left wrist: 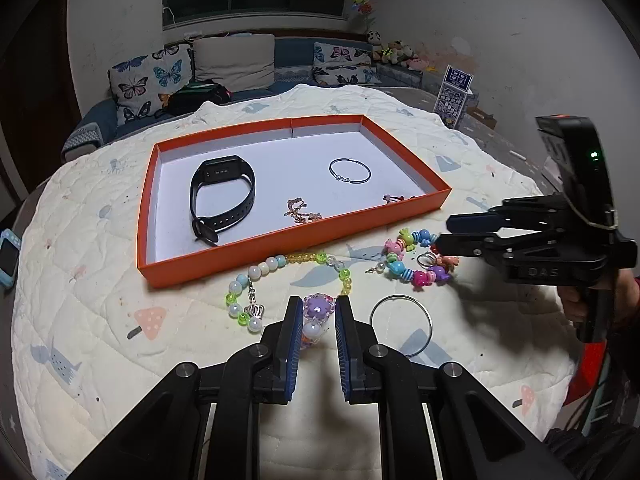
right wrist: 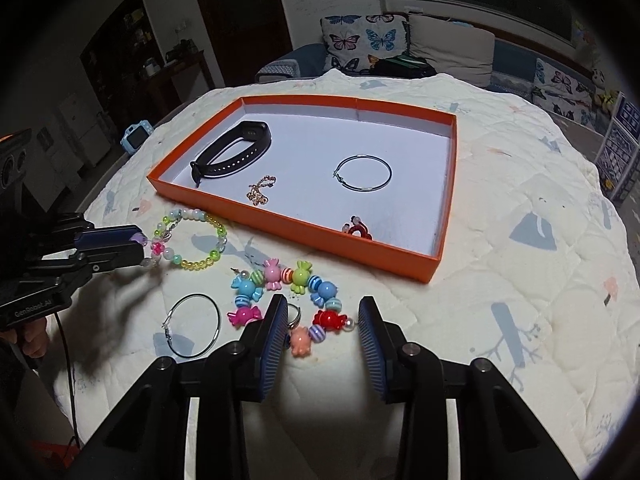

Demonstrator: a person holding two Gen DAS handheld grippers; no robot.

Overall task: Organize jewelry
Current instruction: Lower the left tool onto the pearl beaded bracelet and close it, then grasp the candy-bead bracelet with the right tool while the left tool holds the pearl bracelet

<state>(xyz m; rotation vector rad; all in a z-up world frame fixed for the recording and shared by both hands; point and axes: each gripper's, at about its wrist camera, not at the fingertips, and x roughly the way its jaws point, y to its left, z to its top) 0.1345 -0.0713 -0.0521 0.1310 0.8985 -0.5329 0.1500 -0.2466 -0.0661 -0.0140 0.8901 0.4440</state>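
Left gripper (left wrist: pixel 318 312) pinches the pastel bead bracelet (left wrist: pixel 280 280); right gripper (right wrist: pixel 323 322) spread over the candy bracelet (right wrist: pixel 288 292), beside the orange tray (right wrist: pixel 304 224)

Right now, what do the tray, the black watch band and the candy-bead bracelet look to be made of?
Tray: likely matte cardboard, orange outside, white inside, with a seam in the far wall.
Black watch band: seemingly soft rubber or silicone; dull, punched holes.
Candy-bead bracelet: probably glossy plastic; bright colours with highlights.
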